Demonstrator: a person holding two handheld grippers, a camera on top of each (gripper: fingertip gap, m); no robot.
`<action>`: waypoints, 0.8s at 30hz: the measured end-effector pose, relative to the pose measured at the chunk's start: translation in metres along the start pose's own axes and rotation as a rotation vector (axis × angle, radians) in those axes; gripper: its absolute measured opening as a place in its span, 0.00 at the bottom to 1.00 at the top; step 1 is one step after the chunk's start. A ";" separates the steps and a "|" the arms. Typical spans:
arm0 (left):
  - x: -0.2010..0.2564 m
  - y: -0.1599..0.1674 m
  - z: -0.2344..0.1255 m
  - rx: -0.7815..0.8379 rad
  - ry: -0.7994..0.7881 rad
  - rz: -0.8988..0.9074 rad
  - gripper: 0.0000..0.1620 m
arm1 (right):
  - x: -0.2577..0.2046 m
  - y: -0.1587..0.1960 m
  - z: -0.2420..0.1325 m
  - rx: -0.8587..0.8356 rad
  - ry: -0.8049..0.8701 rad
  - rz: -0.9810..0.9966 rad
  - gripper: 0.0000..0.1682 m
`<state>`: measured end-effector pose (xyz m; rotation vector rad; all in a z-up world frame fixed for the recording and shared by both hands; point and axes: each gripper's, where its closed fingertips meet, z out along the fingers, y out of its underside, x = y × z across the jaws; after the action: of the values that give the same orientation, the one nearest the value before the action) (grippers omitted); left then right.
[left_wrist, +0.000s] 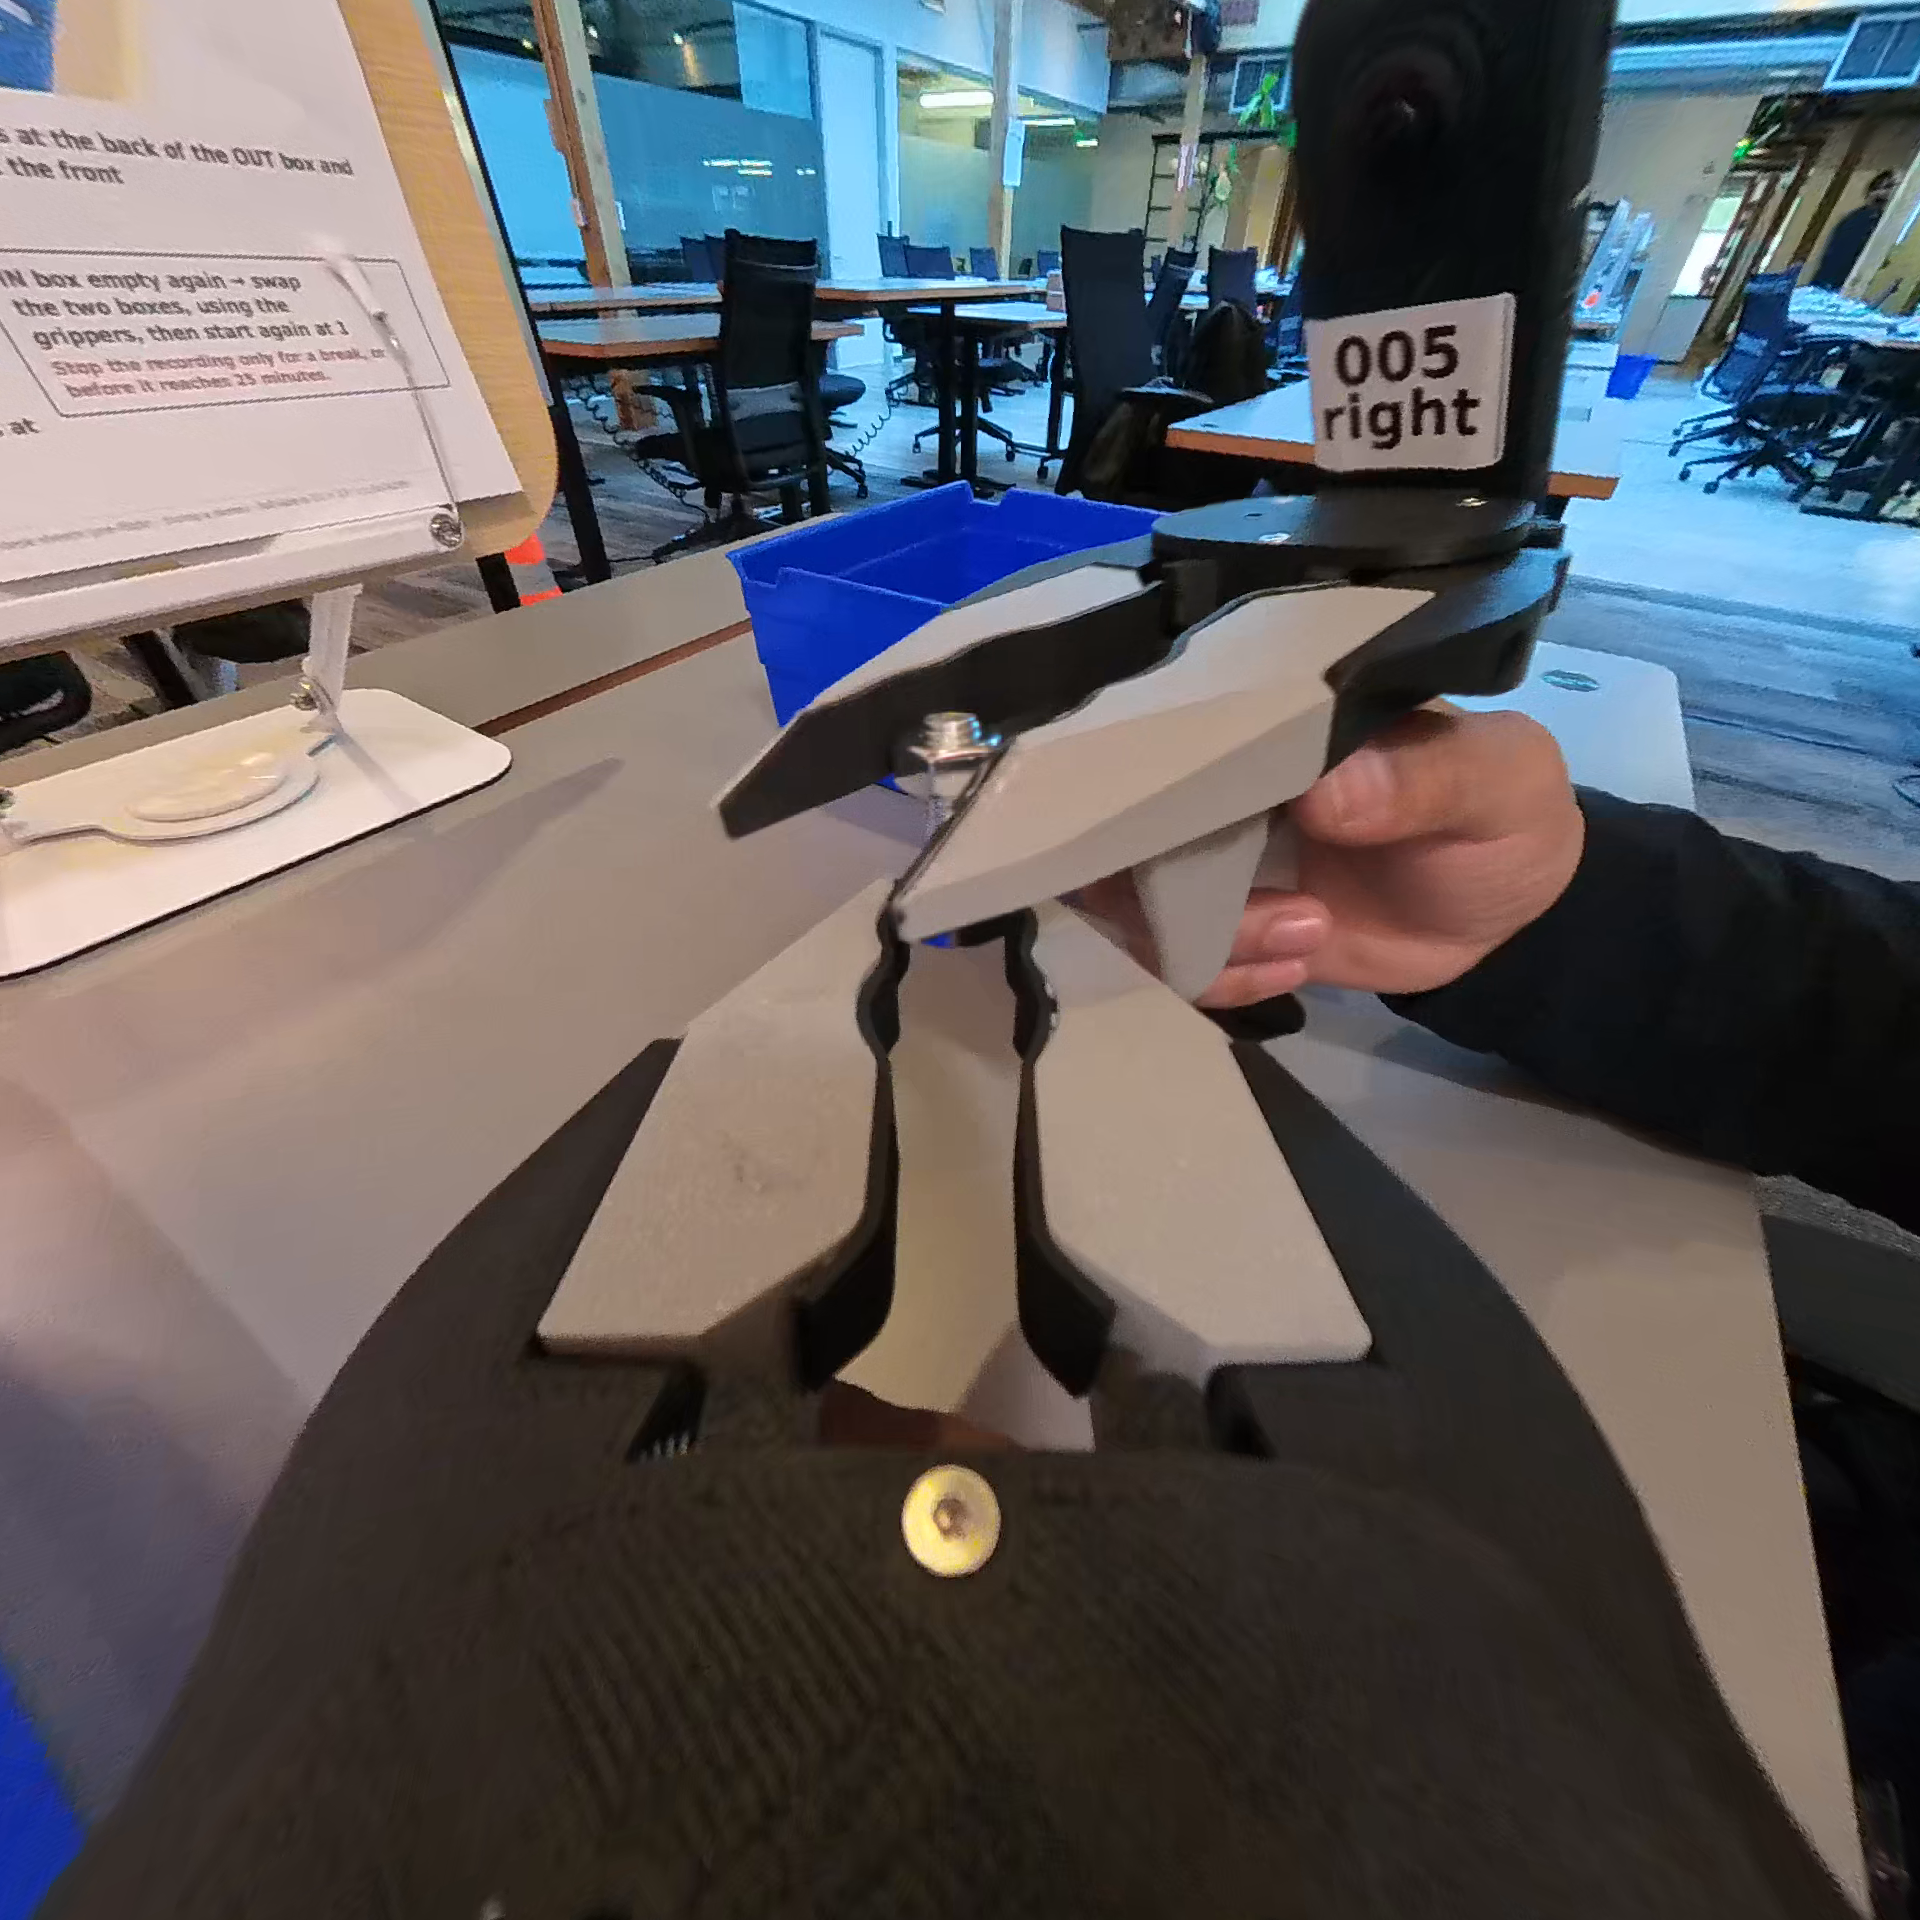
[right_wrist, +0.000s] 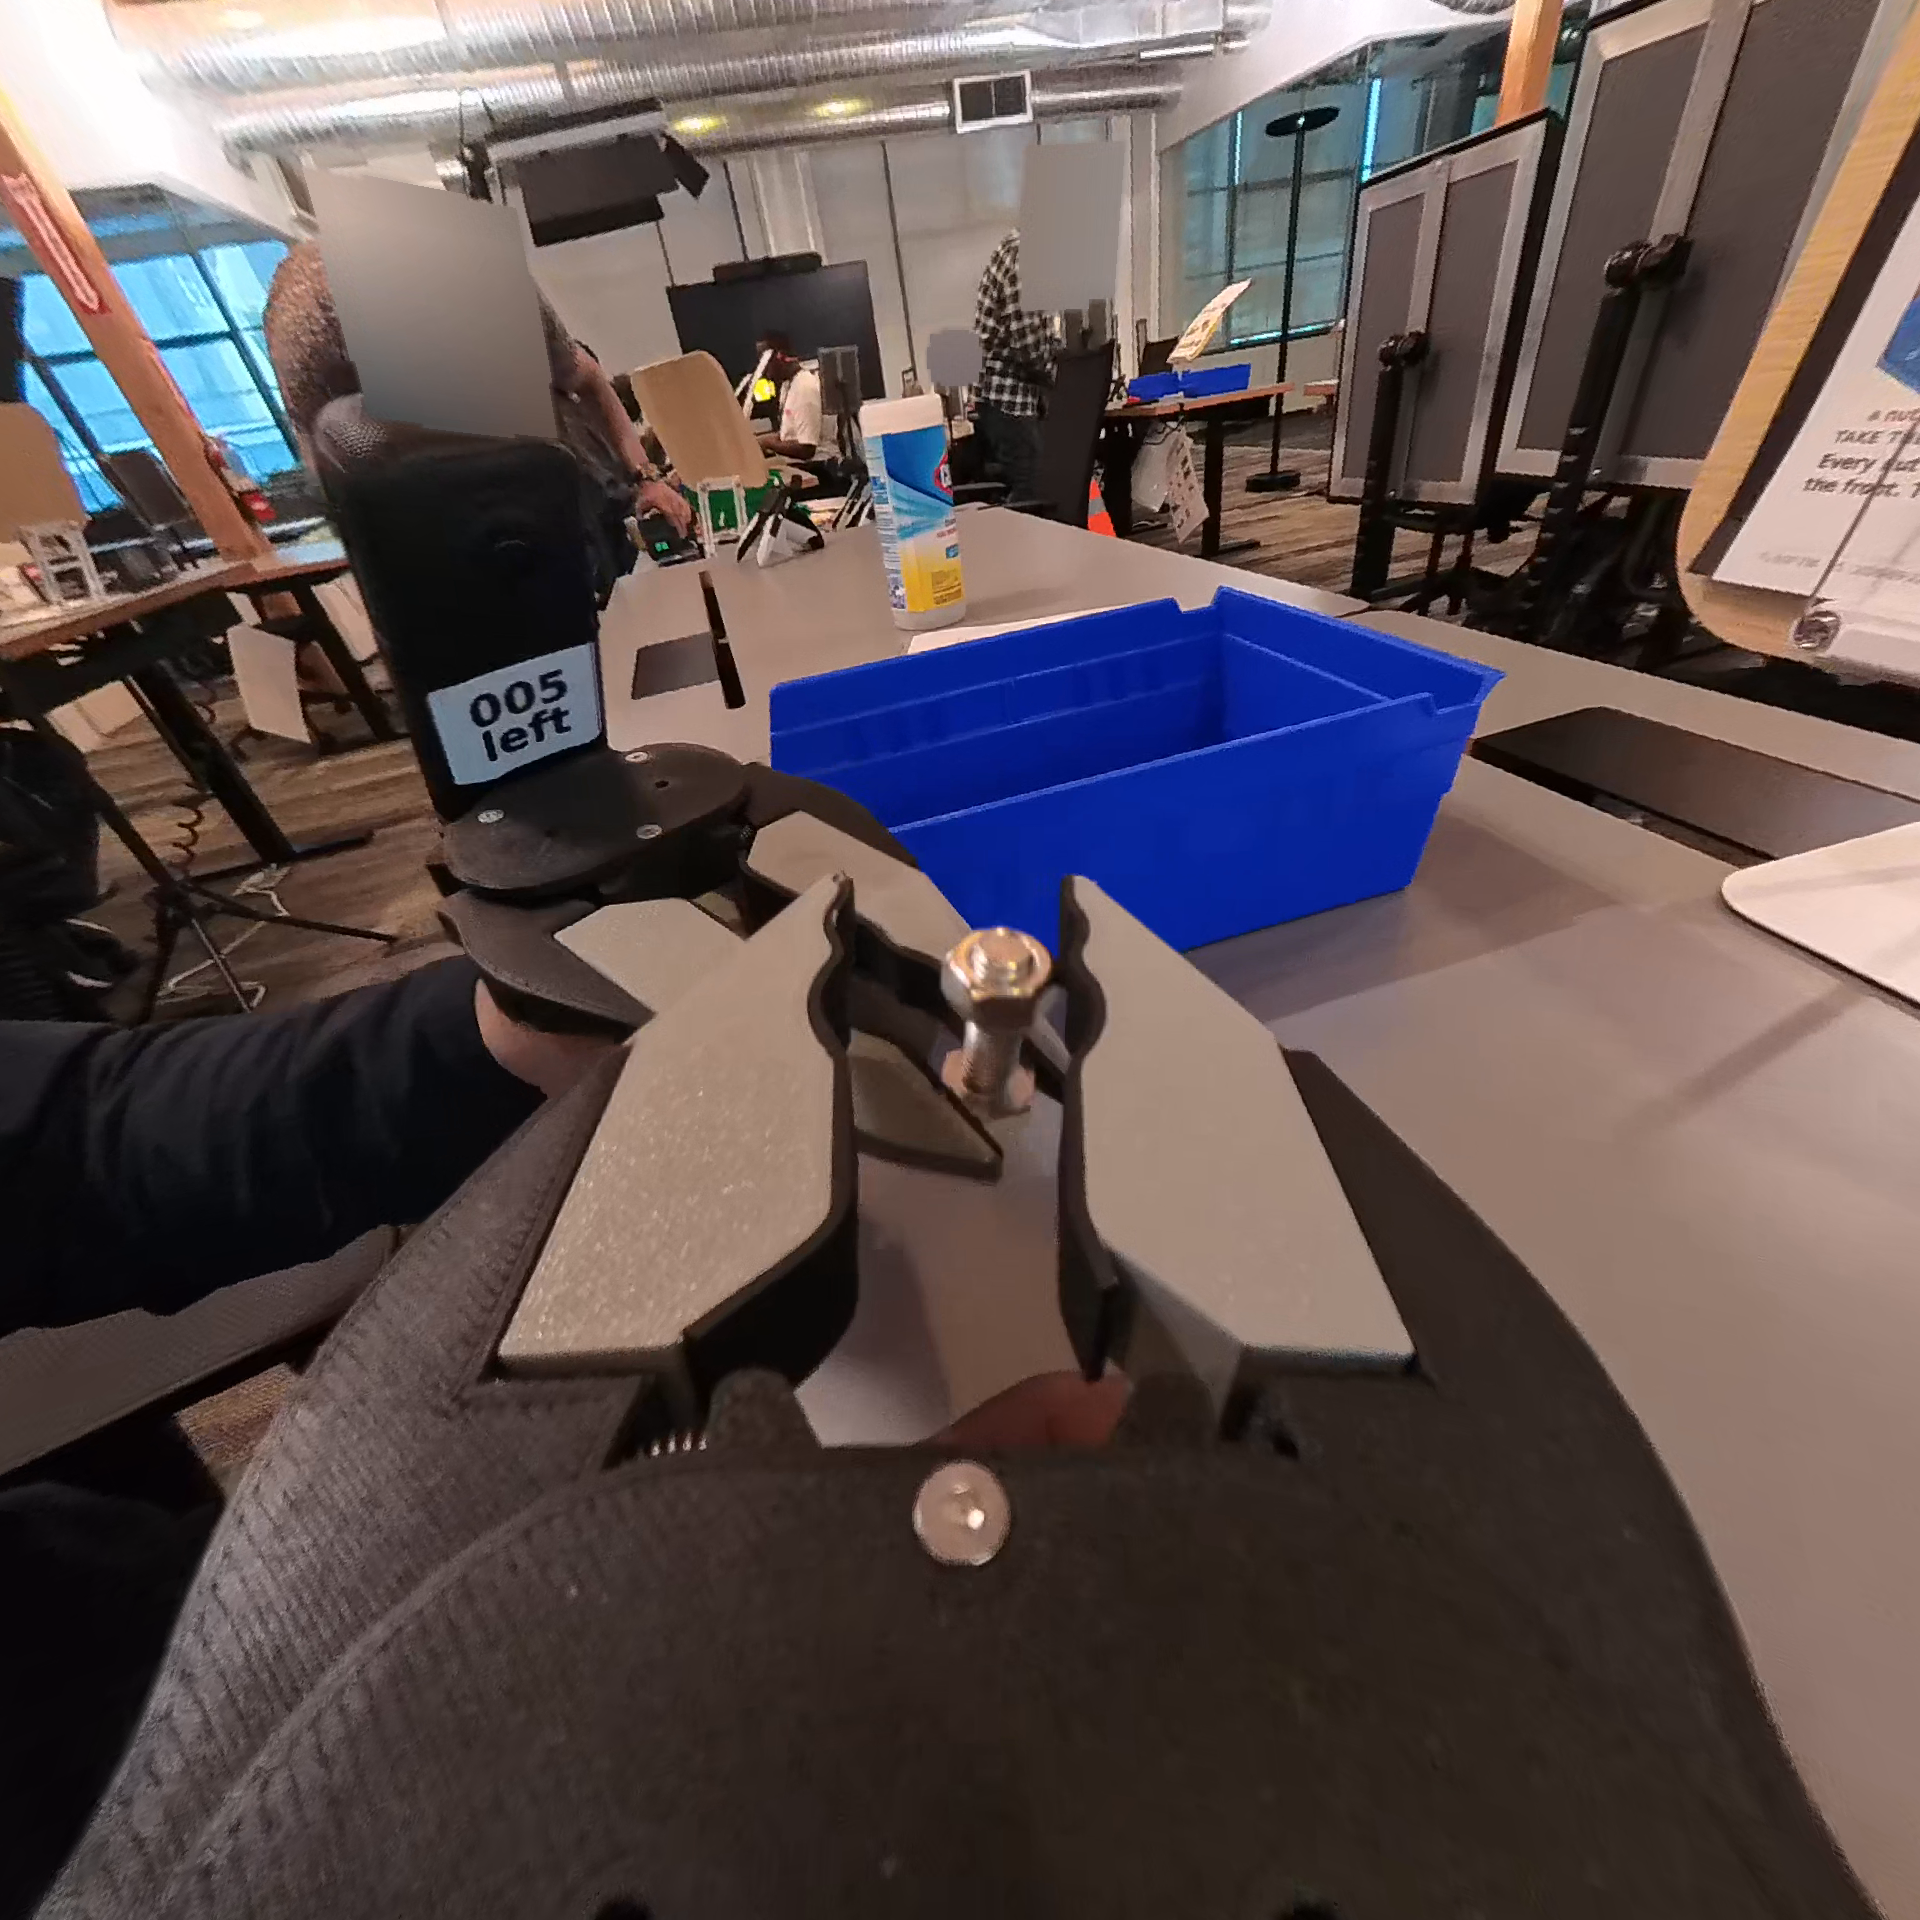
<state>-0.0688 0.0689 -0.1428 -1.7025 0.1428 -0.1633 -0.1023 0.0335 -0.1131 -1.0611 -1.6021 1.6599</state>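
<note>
The left gripper (right_wrist: 992, 1081) is pinching the bolt's (right_wrist: 992, 1023) lower end upright above the grey surface (right_wrist: 1558, 1091), while the right gripper (right_wrist: 951, 940) is standing part-open around its nut (right_wrist: 995, 961), near the blue bin (right_wrist: 1164, 831).

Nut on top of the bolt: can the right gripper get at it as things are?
Likely yes: the nut sits between the right gripper's open fingers, with nothing in between.

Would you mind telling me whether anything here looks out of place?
Nothing stands out: the left gripper holds the bolt upright, the open right gripper brackets its nut, and the blue bin sits level on the table.
</note>
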 end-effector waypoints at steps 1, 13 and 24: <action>-0.003 -0.001 -0.001 0.005 -0.009 -0.005 0.09 | 0.002 -0.001 -0.002 0.006 0.008 -0.001 0.21; -0.022 -0.007 -0.010 0.041 -0.061 -0.071 0.09 | -0.001 -0.007 -0.006 0.031 -0.014 0.016 0.19; -0.012 0.004 -0.002 -0.018 -0.053 -0.007 0.09 | 0.009 -0.007 -0.010 0.016 0.034 -0.014 0.20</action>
<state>-0.0809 0.0691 -0.1465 -1.7234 0.0989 -0.1220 -0.0992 0.0465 -0.1072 -1.0628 -1.5687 1.6340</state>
